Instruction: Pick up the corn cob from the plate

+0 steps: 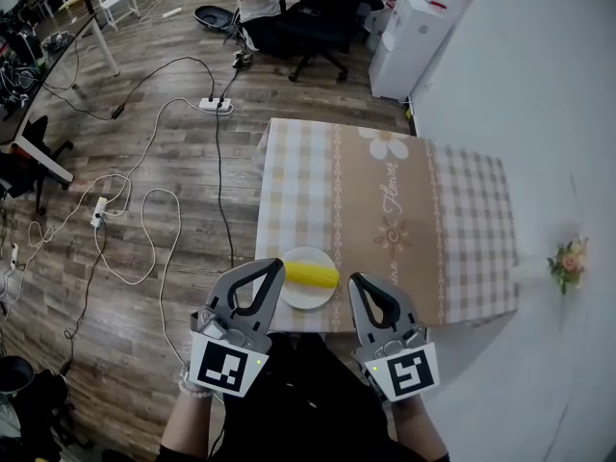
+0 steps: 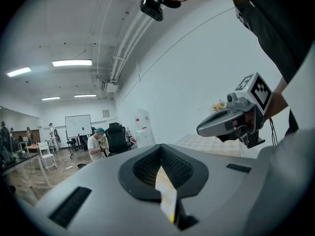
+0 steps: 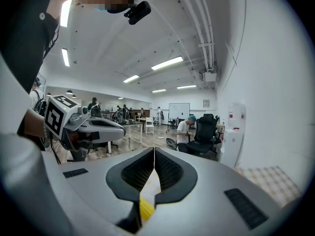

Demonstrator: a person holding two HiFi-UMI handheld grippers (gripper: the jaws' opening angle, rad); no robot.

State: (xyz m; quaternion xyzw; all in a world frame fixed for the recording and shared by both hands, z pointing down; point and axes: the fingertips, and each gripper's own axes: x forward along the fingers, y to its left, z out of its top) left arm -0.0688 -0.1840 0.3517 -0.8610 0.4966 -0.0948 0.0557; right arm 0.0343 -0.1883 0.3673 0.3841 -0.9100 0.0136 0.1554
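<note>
"Head view first: how far has the pick-up got?"

"Not begun, by the look of it. The corn cob (image 1: 311, 274) lies on its side on the white plate (image 1: 306, 303), which sits by the near edge of the checked table (image 1: 462, 229). Nothing has lifted it."

"And the grippers?"

"The left gripper (image 1: 273, 269) hangs just beside the plate's left rim and the right gripper (image 1: 358, 283) just off its right rim, so the cob shows between the two. Each gripper's own view has its jaws pressed together with nothing caught in them. Only a sliver of yellow shows through the gap beneath, likely the cob lying beyond."

"So neither holds anything?"

"Neither. Both are clenched and empty, and both point nearly level across the table rather than down at the plate."

"What is left, then?"

"All of it, most likely. One gripper has to spread its jaws, come down around the cob, close on it and raise it off the plate. Which of the two will do so cannot be told."
</note>
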